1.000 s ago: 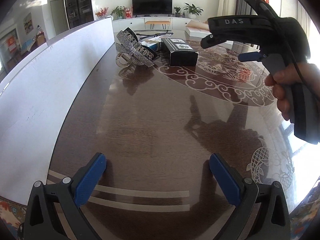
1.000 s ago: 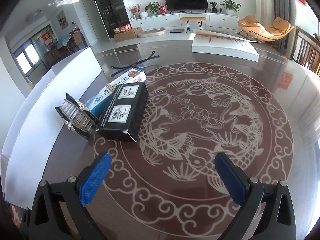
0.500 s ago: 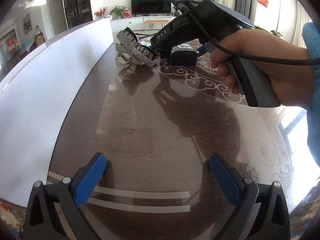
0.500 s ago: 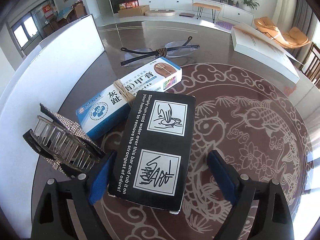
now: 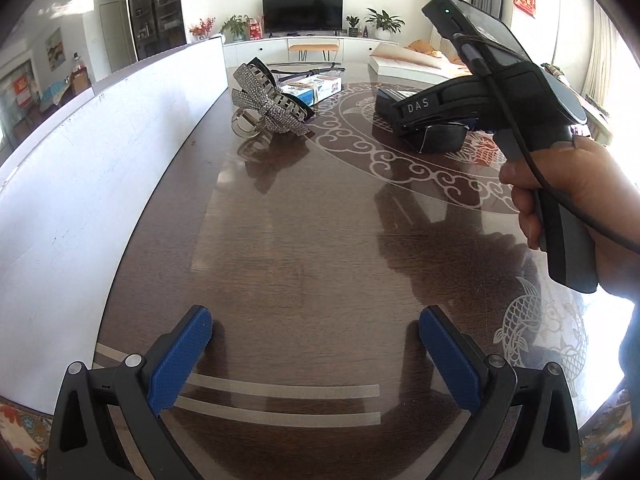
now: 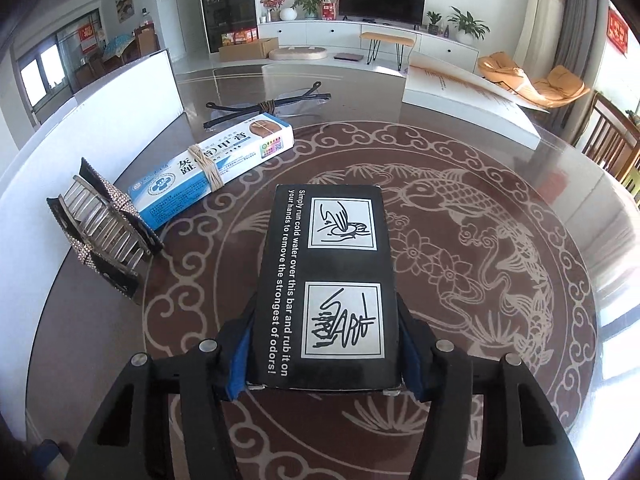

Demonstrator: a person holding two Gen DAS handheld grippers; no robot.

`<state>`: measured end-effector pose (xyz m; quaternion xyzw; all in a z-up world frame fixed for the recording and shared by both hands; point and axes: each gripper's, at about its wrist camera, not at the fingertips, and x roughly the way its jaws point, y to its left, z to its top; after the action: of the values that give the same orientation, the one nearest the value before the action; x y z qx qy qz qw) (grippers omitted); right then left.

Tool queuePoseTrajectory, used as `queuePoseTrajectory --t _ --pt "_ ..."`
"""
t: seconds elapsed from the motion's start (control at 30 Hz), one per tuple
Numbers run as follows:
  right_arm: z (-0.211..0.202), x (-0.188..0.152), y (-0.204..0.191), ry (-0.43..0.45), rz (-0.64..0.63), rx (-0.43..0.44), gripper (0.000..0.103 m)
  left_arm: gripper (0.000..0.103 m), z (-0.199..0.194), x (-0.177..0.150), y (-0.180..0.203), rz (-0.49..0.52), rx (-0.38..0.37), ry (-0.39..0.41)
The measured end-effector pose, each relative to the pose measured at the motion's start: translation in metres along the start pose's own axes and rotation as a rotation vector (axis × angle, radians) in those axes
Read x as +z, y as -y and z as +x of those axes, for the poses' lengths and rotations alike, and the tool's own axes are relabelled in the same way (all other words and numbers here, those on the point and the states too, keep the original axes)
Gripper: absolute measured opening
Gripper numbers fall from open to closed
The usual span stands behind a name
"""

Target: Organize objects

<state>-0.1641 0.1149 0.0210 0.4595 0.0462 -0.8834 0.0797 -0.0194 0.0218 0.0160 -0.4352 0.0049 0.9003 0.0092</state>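
Observation:
My right gripper point(image 6: 326, 356) is shut on a black box point(image 6: 328, 276) with white print, gripping its near end; the box sits over the patterned middle of the table. In the left wrist view the right gripper point(image 5: 436, 120) holds the black box point(image 5: 440, 138) at the far right. A blue and white box point(image 6: 212, 172) tied with string lies to the left, with a rhinestone hair clip point(image 6: 104, 228) beside it and folded glasses point(image 6: 268, 106) behind. My left gripper point(image 5: 316, 356) is open and empty near the table's front edge. The hair clip point(image 5: 268, 104) and blue box point(image 5: 316, 88) show far ahead.
A long white board point(image 5: 100, 160) stands along the table's left edge. A flat white box point(image 6: 468, 96) lies at the far right of the table point(image 6: 500, 320). A wooden chair point(image 6: 612, 140) stands at the right.
My right gripper closed on the black box and moved it right, away from the blue box and hair clip. My left gripper has not moved.

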Motion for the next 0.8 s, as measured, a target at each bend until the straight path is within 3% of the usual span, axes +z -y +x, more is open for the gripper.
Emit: queuePoseTrajectory --t 0.3,0.53,0.67,0.8 --pt "-0.045 -0.067 0.060 0.028 0.058 -0.050 0.060 0.103 0.000 0.001 0.001 -0.001 0.001 0.005" --pt "-0.074 -0.107 0.086 0.044 0.085 -0.070 0.061 0.103 -0.002 -0.002 0.003 -0.004 0.004 0.012" --pt "-0.075 -0.112 0.089 0.038 0.094 -0.078 0.082 0.103 -0.003 -0.003 0.003 -0.004 0.005 0.014" --pt "-0.071 -0.109 0.085 0.032 0.073 -0.087 0.090 0.103 -0.003 -0.003 0.003 -0.004 0.005 0.014"
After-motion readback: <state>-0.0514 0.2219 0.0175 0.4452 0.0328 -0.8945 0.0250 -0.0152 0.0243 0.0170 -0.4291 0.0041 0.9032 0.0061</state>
